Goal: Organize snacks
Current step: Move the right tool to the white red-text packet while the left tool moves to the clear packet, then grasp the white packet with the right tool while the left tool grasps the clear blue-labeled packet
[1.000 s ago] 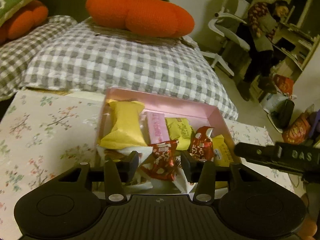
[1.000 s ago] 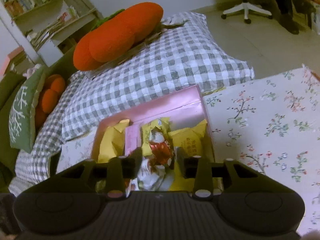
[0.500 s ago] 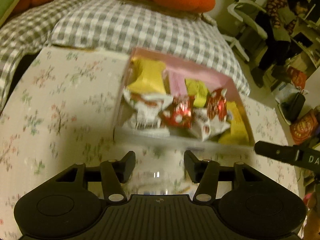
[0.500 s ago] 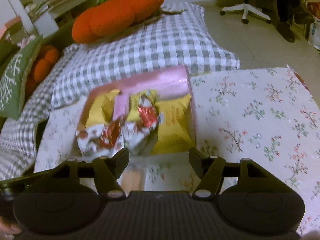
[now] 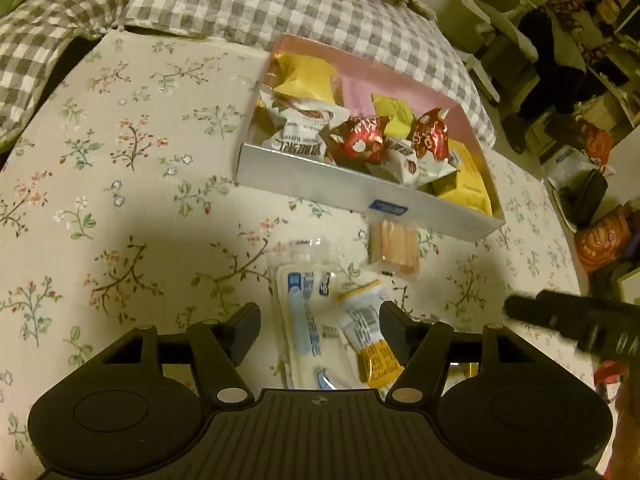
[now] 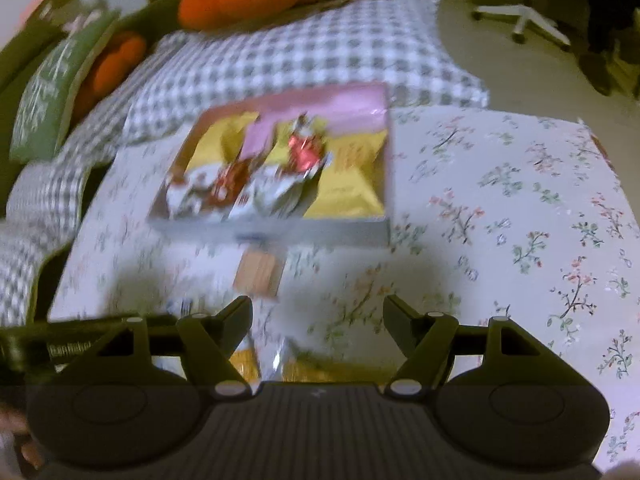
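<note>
While both my jaws were opening, empty, left gripper [image 5: 318, 316] straddled a white-and-blue plastic snack packet [image 5: 306, 320] on the floral-cloth surface [image 5: 120, 152], right gripper [image 6: 318, 312] alongside.

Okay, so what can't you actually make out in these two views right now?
- Left wrist view: the white and blue packet and yellow-ended packet run under the left gripper, lower ends hidden.
- Right wrist view: motion blur smears the snack box and wafer pack; wrapper print unreadable.
- Box floor: covered by snacks.

Right wrist view motion-blurred; snack box [image 6: 280, 232] wrappers unreadable; yellow packet [image 6: 244, 364] half hidden.
</note>
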Motion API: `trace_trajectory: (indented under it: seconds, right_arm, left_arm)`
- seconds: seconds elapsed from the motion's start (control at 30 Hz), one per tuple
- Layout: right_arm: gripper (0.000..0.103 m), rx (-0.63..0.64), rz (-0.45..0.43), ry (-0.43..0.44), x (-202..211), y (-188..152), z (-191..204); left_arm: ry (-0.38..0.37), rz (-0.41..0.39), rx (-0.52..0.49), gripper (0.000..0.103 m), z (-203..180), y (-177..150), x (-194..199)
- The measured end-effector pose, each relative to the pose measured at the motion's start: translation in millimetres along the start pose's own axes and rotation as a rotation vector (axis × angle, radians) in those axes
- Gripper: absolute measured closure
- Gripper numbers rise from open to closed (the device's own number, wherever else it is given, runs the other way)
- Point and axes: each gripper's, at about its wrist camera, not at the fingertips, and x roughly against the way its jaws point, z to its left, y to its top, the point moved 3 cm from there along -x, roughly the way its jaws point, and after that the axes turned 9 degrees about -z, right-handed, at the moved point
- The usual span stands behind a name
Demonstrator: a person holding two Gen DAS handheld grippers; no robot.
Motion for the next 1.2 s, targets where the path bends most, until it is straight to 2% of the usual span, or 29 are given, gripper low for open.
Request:
trace_trajectory:
  seconds: [0.13,0.4,0.57,0.8,0.9,1.1,1.2]
  right_arm:
    - [0.034,0.082,0.053,0.020,1.3,-17.7,8.7]
    - [0.034,0.166,0.134,0.091,12.0,-48.9,16.5]
    - [0.034,0.233,0.198,0.077,4.9,-67.2,22.7]
    - [0.035,0.280,0.252,0.070,-3.5,-81.2,25.9]
    - [0.041,0.285,0.274,0.068,-8.0,-84.3,26.8]
    - [0.044,0.288,0.269,0.060,-8.9,-85.0,26.4]
    - [0.053,0.290,0.261,0.055,-6.9,-85.0,26.7]
  left_arm:
    - [0.001,0.004,-0.010,0.037,-4.0,-3.6,2.3]
    - [0.010,0.013,0.014,0.036,2.3,-13.0,5.4]
    - [0.026,0.003,0.002,0.032,1.2,-15.2,6.6]
    - [0.052,0.041,-0.009,0.030,2.7,-21.9,-13.1]
    - [0.051,0.031,-0.062,0.027,-5.8,-25.4,-15.5]
    - [0.086,0.004,-0.190,0.025,-20.1,-32.6,-20.8]
    - [0.108,-0.012,-0.285,0.025,-28.1,-39.2,-23.4]
